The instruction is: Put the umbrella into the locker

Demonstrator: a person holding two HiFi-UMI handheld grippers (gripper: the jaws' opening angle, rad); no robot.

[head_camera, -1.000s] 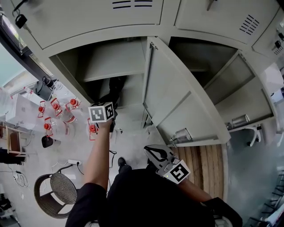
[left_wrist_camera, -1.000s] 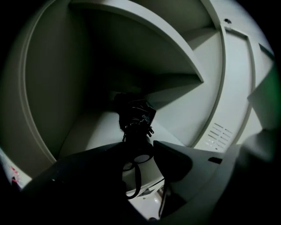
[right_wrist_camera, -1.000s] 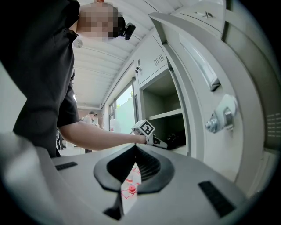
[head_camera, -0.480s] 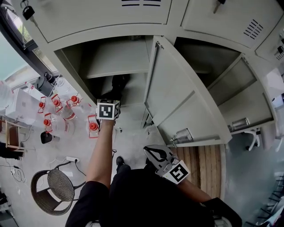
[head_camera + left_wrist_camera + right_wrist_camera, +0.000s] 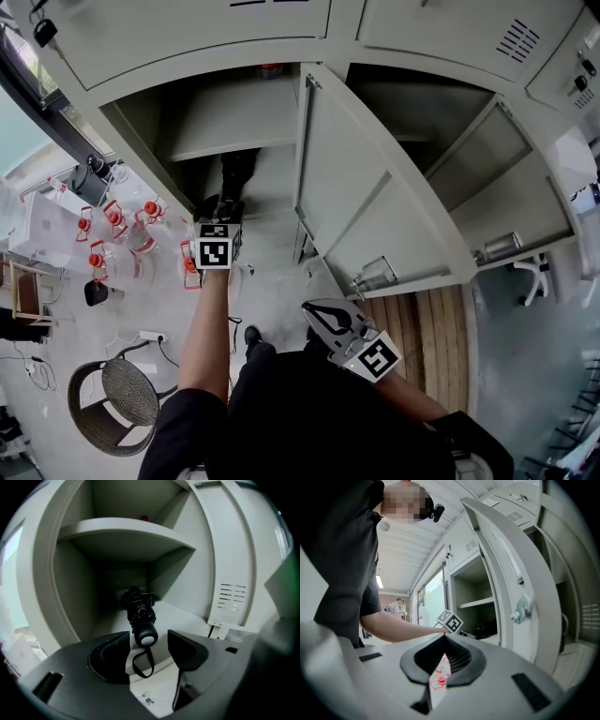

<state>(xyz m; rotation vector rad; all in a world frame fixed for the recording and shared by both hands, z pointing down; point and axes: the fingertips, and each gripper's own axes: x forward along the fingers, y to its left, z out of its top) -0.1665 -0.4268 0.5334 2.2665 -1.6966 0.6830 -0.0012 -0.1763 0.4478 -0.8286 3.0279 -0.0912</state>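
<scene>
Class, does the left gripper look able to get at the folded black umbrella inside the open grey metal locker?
Probably yes: the left gripper has just been opening its jaws, the folded black umbrella lies handle-first between them, and the grey locker door stands open.

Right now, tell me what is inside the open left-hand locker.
A folded black umbrella lies on the locker floor below the shelf, handle and wrist strap facing outward. Something small and red sits on the shelf. The dark corner behind the umbrella is hidden.
</scene>
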